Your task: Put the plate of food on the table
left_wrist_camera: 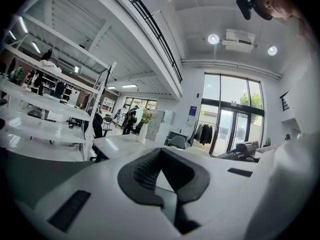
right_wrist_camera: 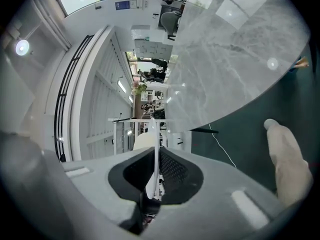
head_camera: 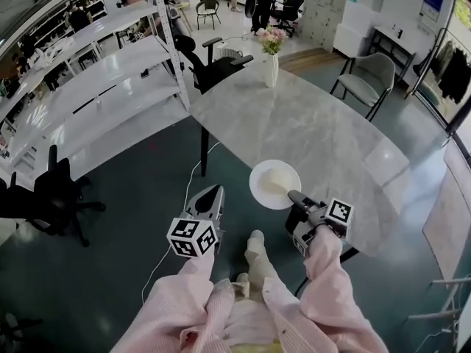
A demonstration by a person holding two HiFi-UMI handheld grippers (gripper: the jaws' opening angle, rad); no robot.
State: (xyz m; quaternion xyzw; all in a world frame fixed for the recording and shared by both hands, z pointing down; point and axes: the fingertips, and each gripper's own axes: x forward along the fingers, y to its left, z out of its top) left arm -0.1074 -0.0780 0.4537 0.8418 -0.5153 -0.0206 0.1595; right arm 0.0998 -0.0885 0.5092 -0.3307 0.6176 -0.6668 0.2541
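Note:
A white plate [head_camera: 274,184] with a pale mound of food sits level over the near left edge of the grey marble table [head_camera: 324,123]. My right gripper [head_camera: 294,195] is shut on the plate's near rim. In the right gripper view the plate [right_wrist_camera: 152,149] shows edge-on between the dark pads [right_wrist_camera: 172,171], and the table [right_wrist_camera: 235,49] lies just beyond it. Whether the plate touches the tabletop I cannot tell. My left gripper [head_camera: 210,195] hangs left of the table over the floor, with its jaws together and nothing in them. In the left gripper view its own pads [left_wrist_camera: 145,171] hold nothing.
A white vase of flowers [head_camera: 271,57] stands at the table's far end. A black office chair [head_camera: 213,61] and a grey chair [head_camera: 368,79] stand by the table. White shelving [head_camera: 88,101] runs along the left. The person's foot [head_camera: 255,252] is below the plate.

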